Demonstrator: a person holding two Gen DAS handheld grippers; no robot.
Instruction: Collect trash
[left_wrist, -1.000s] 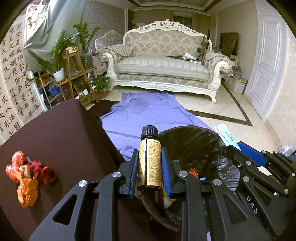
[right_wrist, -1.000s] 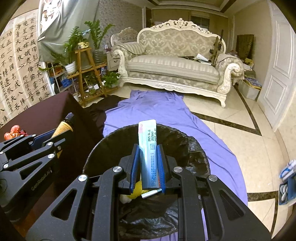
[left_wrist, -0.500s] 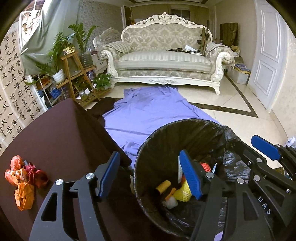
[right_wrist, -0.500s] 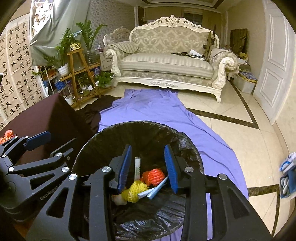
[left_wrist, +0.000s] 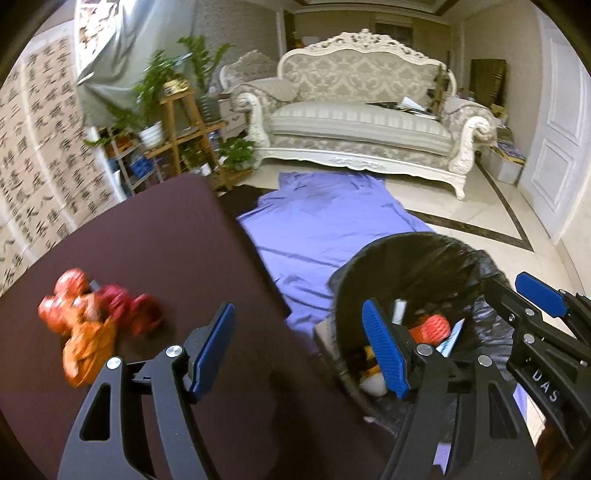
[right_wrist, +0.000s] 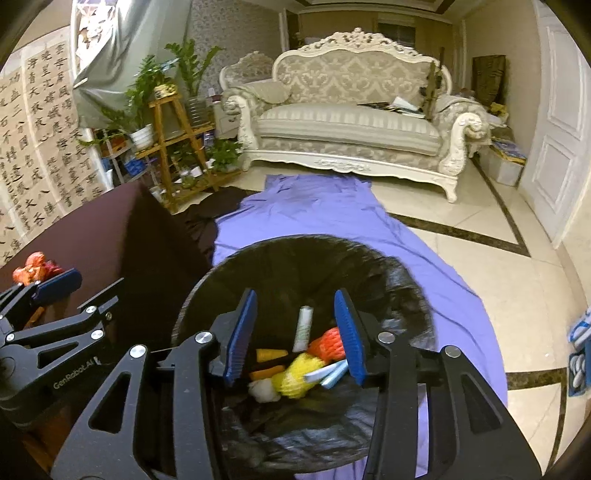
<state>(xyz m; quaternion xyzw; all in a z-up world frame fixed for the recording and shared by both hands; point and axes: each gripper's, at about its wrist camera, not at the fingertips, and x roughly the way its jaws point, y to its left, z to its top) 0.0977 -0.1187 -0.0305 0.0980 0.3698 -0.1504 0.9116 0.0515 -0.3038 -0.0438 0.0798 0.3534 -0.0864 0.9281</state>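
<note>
Left on the dark table (left_wrist: 177, 236), toward its left edge: a heap of crumpled wrappers (left_wrist: 92, 321), red and orange, blurred. Probably light, soft and crackly, apt to slip; best pinched through the bunched middle. Left gripper (left_wrist: 299, 347) spread wide and empty, over the table's right edge. Right gripper (right_wrist: 295, 328) parted, empty, above the black-lined bin (right_wrist: 406, 291), with yellow and orange scraps inside.

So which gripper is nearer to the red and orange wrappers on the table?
Left. The left gripper is open over the table's edge, with the wrappers just to its left. The right gripper is open above the trash bin, farther from them.
</note>
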